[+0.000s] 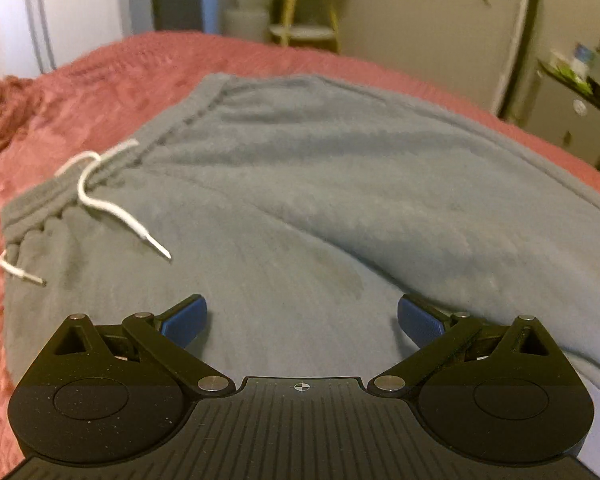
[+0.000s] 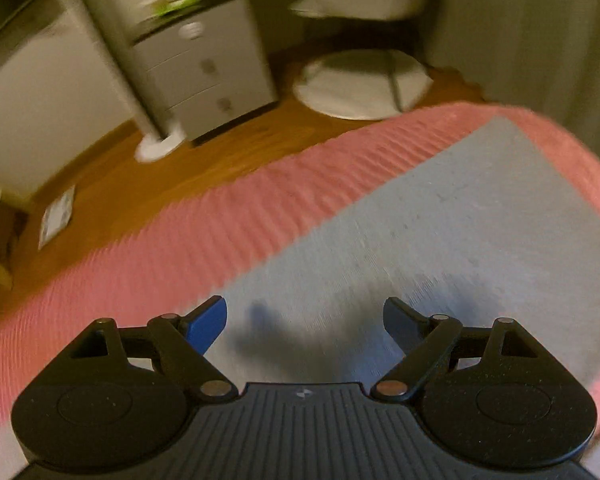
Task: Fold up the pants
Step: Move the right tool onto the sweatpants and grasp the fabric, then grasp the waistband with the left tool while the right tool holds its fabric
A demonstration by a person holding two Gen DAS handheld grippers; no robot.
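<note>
A pair of grey pants [image 1: 300,184] is seen spread flat on a pink blanket [image 1: 112,80], which serves as the landmark here. In the left wrist view, the ribbed waistband [image 1: 48,196] lies toward the blanket's left side, with a white drawstring [image 1: 100,196] trailing from it across the grey fabric; a second cord end [image 1: 20,272] shows at the waistband's near corner. One leg is laid over the other, so that a soft ridge runs diagonally across the cloth. The left gripper [image 1: 302,320] is held over the pants, its blue-padded fingers [image 1: 184,320] spread wide with nothing between them. In the right wrist view, the far leg portion of the pants [image 2: 460,220] stretches toward the blanket's [image 2: 220,220] far edge, ending in a straight hem just short of it. The right gripper [image 2: 304,324] is likewise held wide apart and empty above the grey fabric, where its shadow is cast. Beyond the blanket, a wooden floor [image 2: 220,140] and a white drawer unit [image 2: 204,68] are seen, blurred.
</note>
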